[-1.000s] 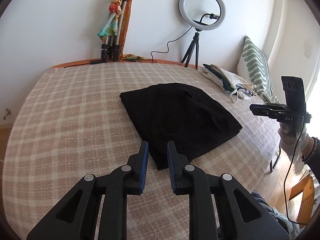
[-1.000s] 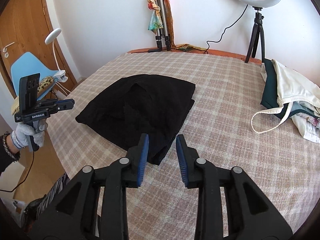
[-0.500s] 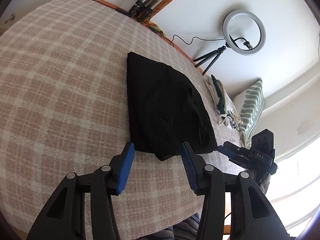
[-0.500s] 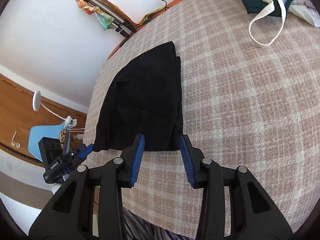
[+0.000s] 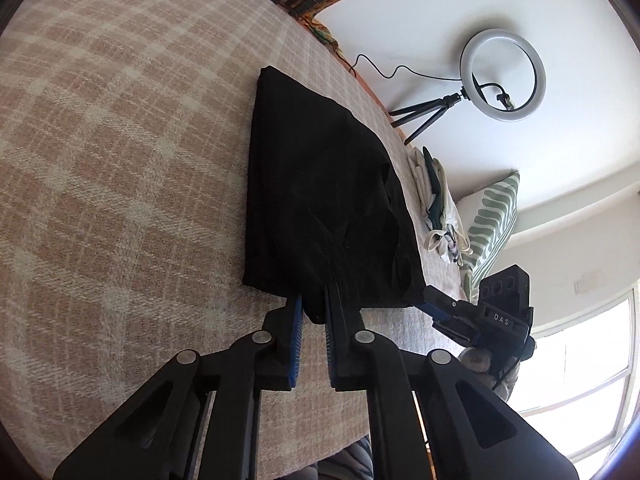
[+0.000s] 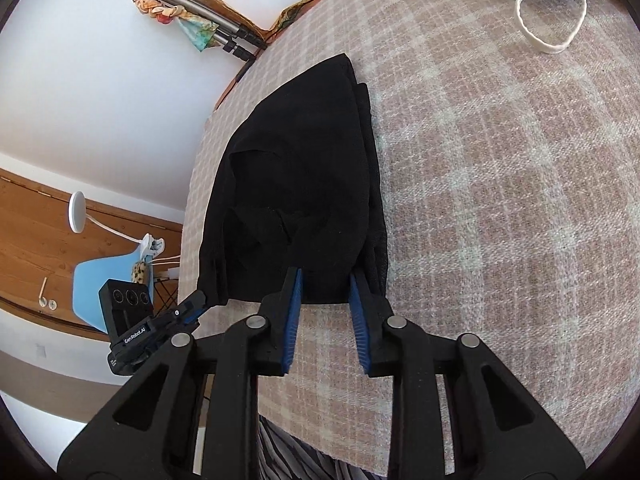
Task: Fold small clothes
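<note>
A black garment lies partly folded on the plaid bed cover; it also shows in the right wrist view. My left gripper has closed on the garment's near edge, with black cloth pinched between its blue pads. My right gripper is open, its fingers straddling the garment's near edge at the other corner, cloth between them but not clamped. Each gripper shows in the other's view: the right gripper at the garment's corner, the left gripper likewise.
A pile of light and dark green clothes and a striped pillow lie at the bed's far side. A ring light on a tripod and folded tripods stand by the wall. A blue chair is beside the bed.
Both grippers tilted and moved forward down to the garment's near edge. The left gripper closed onto the cloth. The right gripper's fingers now straddle the edge.
</note>
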Available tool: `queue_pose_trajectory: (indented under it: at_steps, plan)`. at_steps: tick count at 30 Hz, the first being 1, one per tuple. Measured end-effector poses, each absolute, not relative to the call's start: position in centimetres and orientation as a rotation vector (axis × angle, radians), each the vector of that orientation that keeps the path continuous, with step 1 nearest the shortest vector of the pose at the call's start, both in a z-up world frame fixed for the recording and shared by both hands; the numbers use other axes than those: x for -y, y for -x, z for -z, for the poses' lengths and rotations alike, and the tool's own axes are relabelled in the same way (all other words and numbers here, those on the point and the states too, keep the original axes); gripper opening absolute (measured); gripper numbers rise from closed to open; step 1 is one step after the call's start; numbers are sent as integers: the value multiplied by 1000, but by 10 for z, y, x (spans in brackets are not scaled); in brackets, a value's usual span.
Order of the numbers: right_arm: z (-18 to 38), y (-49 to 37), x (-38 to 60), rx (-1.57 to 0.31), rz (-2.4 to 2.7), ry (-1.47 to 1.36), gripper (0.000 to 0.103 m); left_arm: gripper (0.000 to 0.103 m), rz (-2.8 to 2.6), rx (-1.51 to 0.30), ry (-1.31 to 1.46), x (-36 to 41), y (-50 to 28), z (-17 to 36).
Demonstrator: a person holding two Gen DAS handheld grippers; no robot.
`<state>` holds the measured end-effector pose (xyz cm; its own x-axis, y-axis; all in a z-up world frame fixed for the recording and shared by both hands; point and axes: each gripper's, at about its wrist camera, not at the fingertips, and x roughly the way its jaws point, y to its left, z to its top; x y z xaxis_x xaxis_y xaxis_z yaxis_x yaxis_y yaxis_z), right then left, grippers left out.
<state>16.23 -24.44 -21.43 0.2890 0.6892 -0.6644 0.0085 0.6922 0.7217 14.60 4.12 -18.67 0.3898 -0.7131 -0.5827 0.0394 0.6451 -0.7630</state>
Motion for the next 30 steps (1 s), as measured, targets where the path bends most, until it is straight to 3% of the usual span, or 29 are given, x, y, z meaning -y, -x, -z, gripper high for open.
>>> queue_pose_trajectory:
  at_steps: [2,4,10,19,21,22,25,27,30]
  plan:
    - [214,-163,243,-1210,-518,-704,8,4,547,-1060,728,-41,-146,182]
    - [208,-162,243,-1194,-528,-699,6,3,556,-1033,730,-44,-145,174]
    - [181,-153,262,-1110,-587,-760,5,3,578,-974,739,-66,-141,157]
    - [205,-151,259,-1231,-517,-567,5,5,494,-1089,623,-66,-132,196]
    - [198,-149,259,-1225,-500,-473,8,9,493,-1108,606,-69,-133,193]
    - [192,-149,260,-1203,-495,-431,14,10,494,-1095,598,-72,-133,188]
    - [177,-154,271,-1127,-513,-429,48,23,502,-1043,588,-78,-137,173]
    - [170,-164,277,-1071,-522,-441,49,30,505,-1006,607,-82,-149,166]
    - [166,-190,281,-1025,-529,-487,49,30,468,-972,605,-82,-176,162]
